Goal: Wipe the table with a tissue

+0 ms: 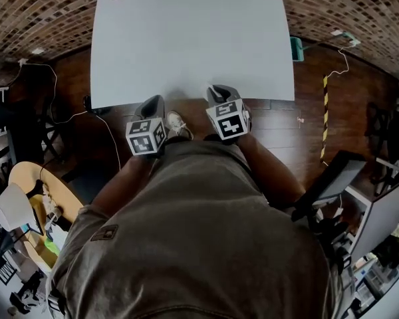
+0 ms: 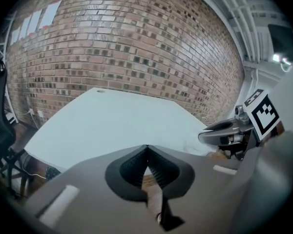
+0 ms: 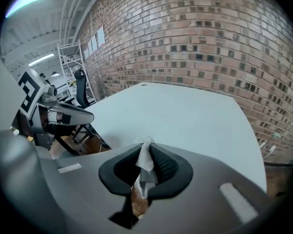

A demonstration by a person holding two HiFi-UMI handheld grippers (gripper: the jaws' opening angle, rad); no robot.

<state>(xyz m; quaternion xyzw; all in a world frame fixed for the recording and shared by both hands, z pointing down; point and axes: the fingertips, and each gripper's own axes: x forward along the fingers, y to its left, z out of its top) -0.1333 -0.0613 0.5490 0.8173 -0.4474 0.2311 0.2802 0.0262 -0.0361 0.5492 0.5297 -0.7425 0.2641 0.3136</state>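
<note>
the person's shirt [image 1: 199, 244] fills the lower head view and hides both hands. only the marker cubes and jaw tips show, at the near edge of the white table [image 1: 186, 38], whose far edge is cut off. the tissue [image 3: 145, 157] cannot be made out from above. the right gripper [image 3: 146, 147] has its jaws clamped on a small white tuft of it. the left gripper [image 2: 146, 152] has its jaws pressed together, bare. a brick wall [image 2: 136, 48] stands behind the table, a shoe [image 1: 176, 123] shows between the grippers, and a teal object [image 1: 296, 48] sits half hidden by the table's right edge.
</note>
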